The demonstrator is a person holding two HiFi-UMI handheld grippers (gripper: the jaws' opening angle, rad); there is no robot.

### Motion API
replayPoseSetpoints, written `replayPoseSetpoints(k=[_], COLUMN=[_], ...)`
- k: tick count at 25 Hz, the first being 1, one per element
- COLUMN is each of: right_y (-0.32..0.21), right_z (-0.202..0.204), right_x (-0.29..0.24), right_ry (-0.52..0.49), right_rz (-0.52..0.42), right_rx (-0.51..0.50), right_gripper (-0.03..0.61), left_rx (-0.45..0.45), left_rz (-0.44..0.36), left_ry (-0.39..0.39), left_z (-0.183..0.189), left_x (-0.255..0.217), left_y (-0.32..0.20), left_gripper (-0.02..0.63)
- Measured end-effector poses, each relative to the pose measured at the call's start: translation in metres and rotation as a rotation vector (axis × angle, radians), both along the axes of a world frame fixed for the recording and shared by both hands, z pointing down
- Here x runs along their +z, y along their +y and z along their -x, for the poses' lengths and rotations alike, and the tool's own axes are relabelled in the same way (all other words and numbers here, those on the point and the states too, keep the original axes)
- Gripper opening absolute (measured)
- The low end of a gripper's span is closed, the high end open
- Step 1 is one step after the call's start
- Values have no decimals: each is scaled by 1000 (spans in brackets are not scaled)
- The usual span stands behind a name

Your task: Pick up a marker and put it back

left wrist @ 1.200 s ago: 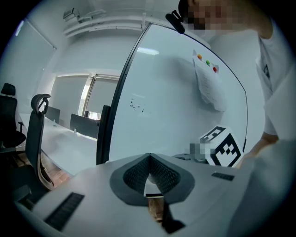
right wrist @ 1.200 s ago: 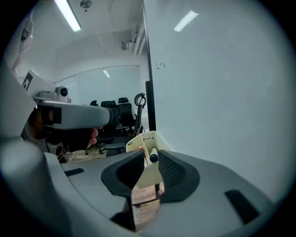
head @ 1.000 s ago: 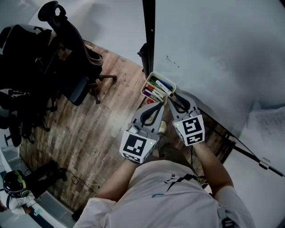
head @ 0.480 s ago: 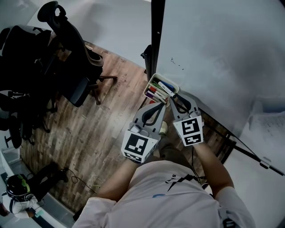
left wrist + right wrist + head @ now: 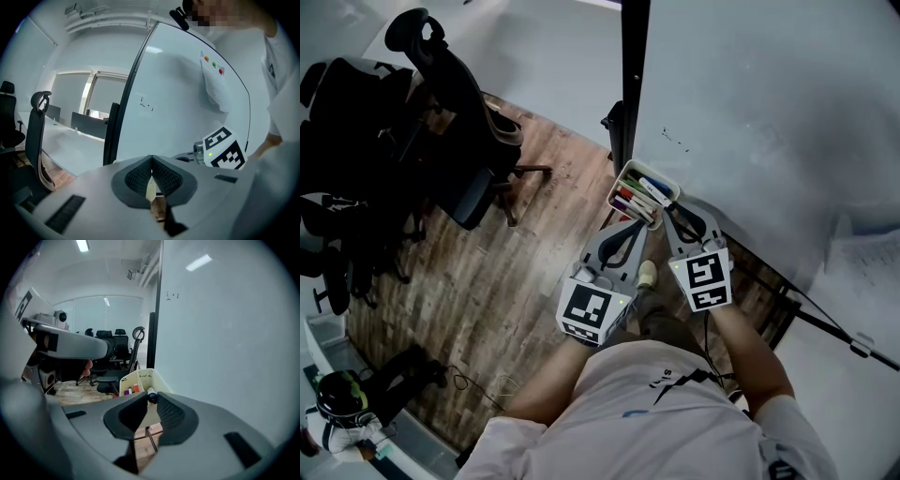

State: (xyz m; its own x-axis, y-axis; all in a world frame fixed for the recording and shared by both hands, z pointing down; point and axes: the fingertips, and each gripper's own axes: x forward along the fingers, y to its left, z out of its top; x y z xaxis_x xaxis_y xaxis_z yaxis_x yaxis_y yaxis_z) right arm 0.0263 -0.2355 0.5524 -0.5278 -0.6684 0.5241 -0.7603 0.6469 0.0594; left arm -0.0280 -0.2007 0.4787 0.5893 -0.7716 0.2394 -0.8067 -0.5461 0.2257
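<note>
A cream marker box (image 5: 625, 176) hangs at the whiteboard's lower left corner and holds several coloured markers (image 5: 630, 197). My right gripper (image 5: 667, 206) reaches its right rim, jaws shut on a white marker (image 5: 654, 187) with a blue cap that lies across the box. In the right gripper view the marker's dark end (image 5: 152, 396) shows between the jaw tips of the right gripper (image 5: 151, 400), with the box (image 5: 140, 378) just beyond. My left gripper (image 5: 638, 226) is just below the box, shut with nothing in it; its pads (image 5: 161, 177) meet.
The whiteboard (image 5: 769, 122) fills the right side, its black frame post (image 5: 633, 75) rising beside the box. Black office chairs (image 5: 455, 141) stand on the wooden floor at the left. Papers (image 5: 867, 272) hang on the board at the far right.
The view has drifted slightly, so box and grippers sit a little further right and lower in frame. Both grippers hold the same pose relative to the box.
</note>
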Motion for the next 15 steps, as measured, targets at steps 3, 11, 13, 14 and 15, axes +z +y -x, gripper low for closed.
replayPoseSetpoints(k=[3,11,13,14,15], right_y=[0,7,10,12,14], right_z=[-5,-11,-12,-12,-12], right_x=[-7,-45,-59,-65,-72], right_ry=[-39,-108,-122,-131,-140], right_rz=[13,-9,-23,-28,-31], right_rx=[17,36,37,38,38], right_gripper=[72,72,72,72,72], left_rx=[-1,17,26,30,32], left_rz=[12,4,-7,-11,-16], left_ry=[8,26,29,31,33], left_z=[1,-1,-2,-2,-2], left_x=[1,-12,-19,-23,-27], left_y=[2,5,6,6,7], left_gripper=[12,12,12,12,12])
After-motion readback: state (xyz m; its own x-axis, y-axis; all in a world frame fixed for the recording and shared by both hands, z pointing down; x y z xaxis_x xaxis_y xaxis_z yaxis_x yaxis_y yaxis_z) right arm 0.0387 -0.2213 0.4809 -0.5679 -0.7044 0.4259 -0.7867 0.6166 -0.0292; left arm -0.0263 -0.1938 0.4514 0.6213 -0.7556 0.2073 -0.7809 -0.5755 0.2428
